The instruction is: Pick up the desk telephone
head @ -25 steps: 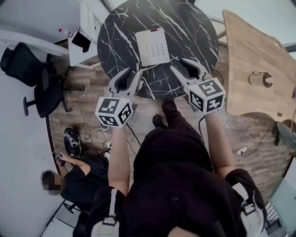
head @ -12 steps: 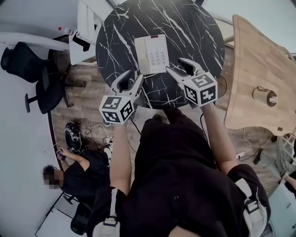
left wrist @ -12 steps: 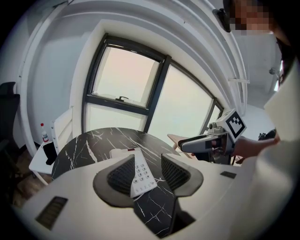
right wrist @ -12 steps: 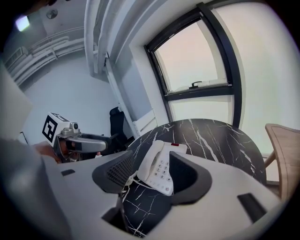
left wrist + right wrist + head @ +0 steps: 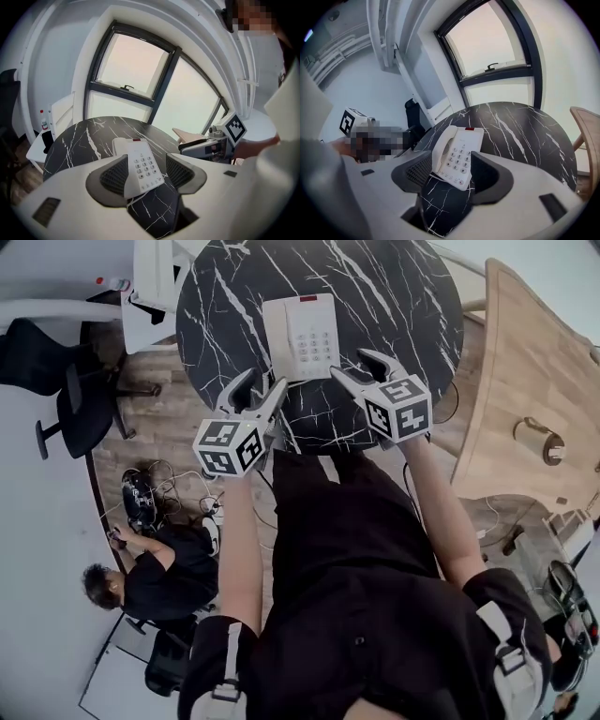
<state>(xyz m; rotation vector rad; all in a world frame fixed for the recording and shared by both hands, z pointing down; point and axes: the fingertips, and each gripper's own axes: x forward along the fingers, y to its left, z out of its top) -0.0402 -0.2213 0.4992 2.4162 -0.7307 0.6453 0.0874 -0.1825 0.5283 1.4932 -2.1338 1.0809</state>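
Head view showed the desk telephone (image 5: pixel 302 337) lengthwise near-to-far on the tabletop (image 5: pixel 403 296), red lamp (image 5: pixel 308 299) farthest; left gripper (image 5: pixel 255 390) and right gripper (image 5: pixel 361 367), just opening, stood spread, empty.

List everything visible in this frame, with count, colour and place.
phone: one, white, on round table
round table: one, black marble, top centre
wooden table: one, light, right
round object: one, tan, on wooden table
office chair: one, black, left
cables: tangle, dark and light, floor left
seated person: one, black clothes, floor lower left
window: one, dark frame, behind round table
left tool: one, white, short of phone; jaws open, just been opening, nothing between them
right tool: one, white, short of phone; jaws open, just been opening, nothing between them
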